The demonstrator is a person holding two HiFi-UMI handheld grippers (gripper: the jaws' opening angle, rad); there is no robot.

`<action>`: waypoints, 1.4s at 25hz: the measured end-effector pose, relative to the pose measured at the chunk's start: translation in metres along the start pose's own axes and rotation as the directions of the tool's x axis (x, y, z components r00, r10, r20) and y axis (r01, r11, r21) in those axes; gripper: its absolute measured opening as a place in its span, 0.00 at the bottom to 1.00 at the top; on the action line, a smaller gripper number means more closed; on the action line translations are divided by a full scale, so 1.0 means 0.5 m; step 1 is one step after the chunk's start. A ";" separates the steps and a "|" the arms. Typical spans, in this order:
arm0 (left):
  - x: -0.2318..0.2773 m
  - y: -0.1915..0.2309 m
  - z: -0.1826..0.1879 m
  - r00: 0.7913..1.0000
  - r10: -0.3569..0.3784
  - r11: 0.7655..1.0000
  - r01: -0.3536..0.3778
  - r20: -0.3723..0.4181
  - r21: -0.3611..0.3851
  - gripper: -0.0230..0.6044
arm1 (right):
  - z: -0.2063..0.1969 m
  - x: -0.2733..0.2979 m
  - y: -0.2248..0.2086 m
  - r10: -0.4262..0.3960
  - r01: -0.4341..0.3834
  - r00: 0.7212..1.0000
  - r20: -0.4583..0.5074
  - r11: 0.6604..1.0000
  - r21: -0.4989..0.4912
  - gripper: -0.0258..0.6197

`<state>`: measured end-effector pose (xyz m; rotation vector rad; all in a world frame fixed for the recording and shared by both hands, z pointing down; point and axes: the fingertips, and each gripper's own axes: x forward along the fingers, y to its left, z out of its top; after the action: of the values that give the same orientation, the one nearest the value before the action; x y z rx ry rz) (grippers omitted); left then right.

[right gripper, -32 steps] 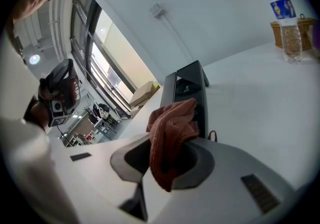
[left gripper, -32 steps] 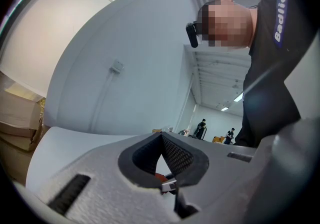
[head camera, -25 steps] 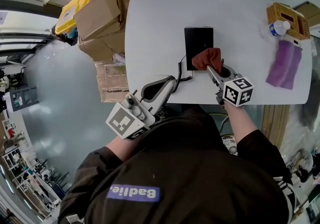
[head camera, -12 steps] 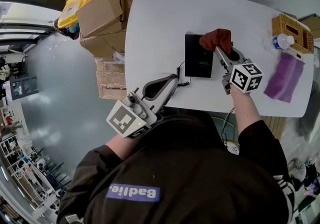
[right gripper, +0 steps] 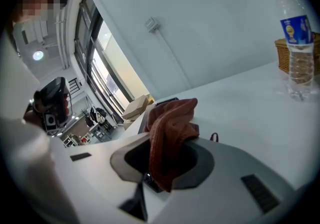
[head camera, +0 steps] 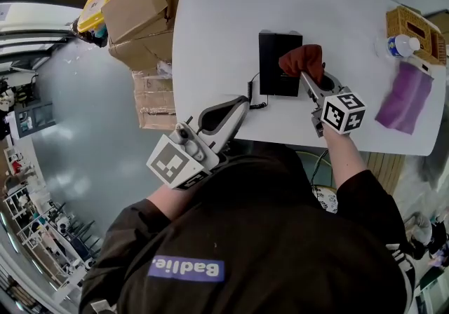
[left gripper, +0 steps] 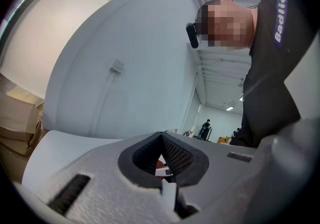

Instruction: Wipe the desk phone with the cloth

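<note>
2 fingers, left gripper (head camera: pixel 238 104): mine are pressed together, with nothing held between them.
Left gripper place: I hold it at the near edge of the table (head camera: pixel 210 25), tips pointing towards the phone (head camera: pixel 275 60) but apart from it.
Right gripper (head camera: pixel 304 77): my fingers are clamped on the cloth (head camera: pixel 302 59), which runs down between them and bunches above the tips.
Cloth: rust-red, with its bunch over the phone's right edge in the head view; I cannot tell whether it touches.
Phone: black, lying flat on the white table about mid-table, long side running away from me.
Cord (head camera: pixel 254 97): black and coiled, running from the phone's near left corner towards the table edge, just beside my left tips.
Far right: 1 bottle (head camera: pixel 402 45) with a blue label stands just beside 1 wicker basket (head camera: pixel 412 24); 1 purple cloth (head camera: pixel 403 99) lies flat nearer me.
Left of the table: cardboard boxes (head camera: pixel 137 15) stacked on the floor.
</note>
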<state>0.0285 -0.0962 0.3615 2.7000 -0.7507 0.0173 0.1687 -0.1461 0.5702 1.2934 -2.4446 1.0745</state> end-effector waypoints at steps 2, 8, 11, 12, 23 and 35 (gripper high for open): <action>-0.001 -0.004 -0.004 1.000 -0.010 1.000 0.010 0.000 -0.005 0.05 | -0.029 -0.008 0.007 -0.004 0.004 1.000 -0.022 1.000 0.004 0.18; -0.028 -0.024 -0.017 0.999 -0.041 0.999 0.041 0.005 -0.014 0.05 | -0.118 -0.036 0.027 -0.037 0.040 0.997 -0.073 0.999 0.031 0.18; -0.053 -0.035 -0.023 0.998 -0.060 0.998 0.060 0.008 -0.015 0.05 | -0.152 -0.046 0.033 -0.067 0.071 0.994 -0.089 0.997 0.034 0.18; -0.063 -0.039 -0.025 0.998 -0.068 0.998 0.068 0.009 -0.015 0.05 | -0.160 -0.048 0.034 -0.080 0.083 0.993 -0.091 0.996 0.033 0.18; -0.267 -0.098 -0.004 0.982 -0.182 0.982 0.179 0.056 0.051 0.05 | -0.139 -0.122 0.263 -0.153 0.153 0.985 0.084 0.988 0.006 0.18; -0.512 -0.187 -0.009 0.945 -0.312 0.950 0.308 0.102 0.050 0.05 | -0.231 -0.215 0.637 -0.144 0.151 0.981 0.132 0.987 -0.045 0.18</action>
<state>-0.1441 0.1084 0.3103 2.8389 -0.3477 -0.1964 -0.0325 0.1164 0.4404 1.5431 -2.4023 0.9078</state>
